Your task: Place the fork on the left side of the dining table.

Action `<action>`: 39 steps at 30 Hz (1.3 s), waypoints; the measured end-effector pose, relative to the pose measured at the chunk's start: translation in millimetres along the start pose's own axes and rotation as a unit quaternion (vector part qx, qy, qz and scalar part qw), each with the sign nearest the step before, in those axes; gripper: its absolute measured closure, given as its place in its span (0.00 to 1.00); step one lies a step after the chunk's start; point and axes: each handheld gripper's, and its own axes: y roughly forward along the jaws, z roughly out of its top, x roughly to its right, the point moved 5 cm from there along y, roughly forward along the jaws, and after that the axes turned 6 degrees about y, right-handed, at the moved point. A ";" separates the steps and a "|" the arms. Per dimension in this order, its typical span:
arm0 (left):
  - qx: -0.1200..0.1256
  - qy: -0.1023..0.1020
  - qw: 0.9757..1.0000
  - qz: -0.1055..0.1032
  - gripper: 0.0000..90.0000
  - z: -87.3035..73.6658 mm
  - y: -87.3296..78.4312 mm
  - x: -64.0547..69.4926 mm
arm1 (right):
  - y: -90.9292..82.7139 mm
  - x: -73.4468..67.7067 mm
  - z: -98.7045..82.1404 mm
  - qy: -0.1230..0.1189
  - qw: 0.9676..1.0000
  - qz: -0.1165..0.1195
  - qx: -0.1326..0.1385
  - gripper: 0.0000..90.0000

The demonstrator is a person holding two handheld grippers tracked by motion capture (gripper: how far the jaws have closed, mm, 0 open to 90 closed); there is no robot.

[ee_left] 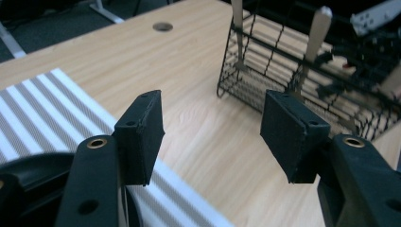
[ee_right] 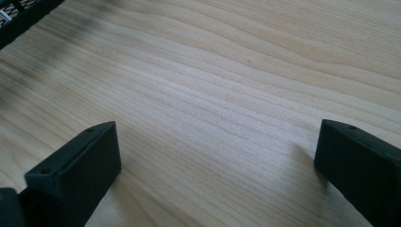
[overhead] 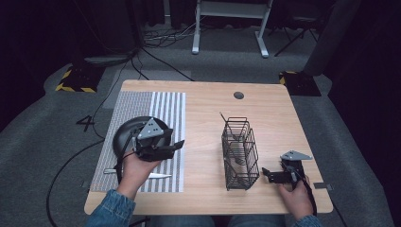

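My left gripper hovers above the right edge of a black plate on a striped placemat, pointing right toward a black wire basket. In the left gripper view its jaws stand open with nothing between them. Beyond them is the basket, with a spoon handle and another utensil handle standing in it. My right gripper rests low on the table just right of the basket. It is open over bare wood, with the basket's corner at the upper left.
A silvery knife lies on the placemat near its front edge, partly hidden by the left forearm. The wooden table has a round cable hole at the back. Cables and a desk frame are on the floor beyond.
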 end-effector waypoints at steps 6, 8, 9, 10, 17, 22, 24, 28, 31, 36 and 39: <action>-0.014 0.018 1.000 -0.009 0.45 20.8 22.8 1.0 | 0.0 0.0 0.0 0.000 1.000 0.000 0.000 0.01; -0.012 0.018 1.000 -0.015 0.45 28.7 28.8 0.7 | 0.0 -0.1 -0.1 0.000 1.000 0.000 0.000 0.01; -0.012 0.016 1.000 -0.019 0.45 31.7 31.9 0.5 | -0.1 -0.1 -0.1 0.000 1.000 0.000 0.000 0.01; -0.013 0.017 1.000 -0.022 0.45 33.8 34.2 -0.1 | -0.1 -0.1 -0.1 0.000 1.000 0.000 0.000 0.01; -0.017 0.019 0.999 -0.035 0.45 47.1 60.2 -3.3 | -0.3 -0.3 -0.2 0.000 1.000 0.000 0.001 0.02; -0.014 0.016 0.999 -0.047 0.44 55.5 74.2 -4.3 | -0.4 -0.4 -0.2 -0.001 1.000 0.001 0.001 0.03; -0.015 0.019 0.999 -0.048 0.44 58.0 80.8 -3.6 | -1.1 -0.9 -0.4 -0.005 1.000 0.003 0.003 0.05; -0.014 0.024 0.998 -0.049 0.41 62.5 90.7 -1.2 | -1.6 -1.6 -0.5 -0.008 1.000 0.007 0.005 0.06; -0.015 0.017 0.998 -0.061 0.41 66.8 98.0 0.7 | -1.6 -1.6 -0.5 -0.008 1.000 0.007 0.005 0.06; -0.016 0.015 0.997 -0.070 0.44 71.3 110.4 2.8 | -1.6 -1.6 -0.5 -0.008 1.000 0.007 0.005 0.06; -0.024 0.006 0.997 -0.072 0.45 72.0 118.6 5.5 | -1.6 -1.6 -0.5 -0.008 1.000 0.007 0.005 0.06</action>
